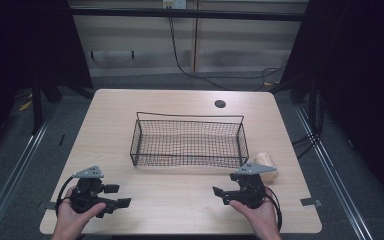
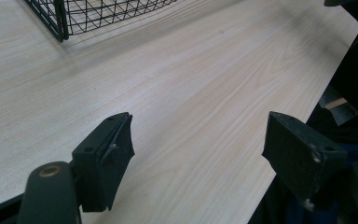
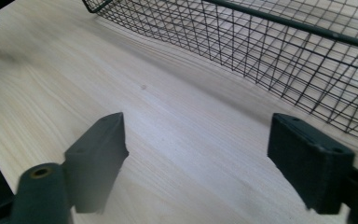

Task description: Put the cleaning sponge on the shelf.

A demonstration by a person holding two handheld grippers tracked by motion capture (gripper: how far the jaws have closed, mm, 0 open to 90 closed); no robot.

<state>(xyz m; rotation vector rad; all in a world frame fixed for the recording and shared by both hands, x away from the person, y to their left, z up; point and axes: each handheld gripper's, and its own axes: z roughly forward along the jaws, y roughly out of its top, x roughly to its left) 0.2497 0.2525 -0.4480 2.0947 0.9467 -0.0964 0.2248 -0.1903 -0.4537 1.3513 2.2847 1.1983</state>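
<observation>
Both claws rest low over the near edge of the table (image 1: 180,200), each held in one of the person's hands and turned inward toward the other. Left claw (image 1: 121,196) has its jaws spread wide with only bare wood between them; right claw (image 1: 219,193) likewise stands open, nothing between its pads. Nearest to them is the black wire basket (image 1: 187,141), sitting in the middle of the table, beyond both claws and apart from them. Its mesh floor shows the wood through it and nothing lies inside. In the right gripper view the basket's long side wall runs across the top, close ahead of the jaws; in the left gripper view just one corner of it shows at the upper left. A pale cylindrical object (image 1: 265,162) lies on the table just outside the basket's right end, beside the right claw's grey plate. A dark round hole (image 1: 220,104) sits in the tabletop near the far edge
</observation>
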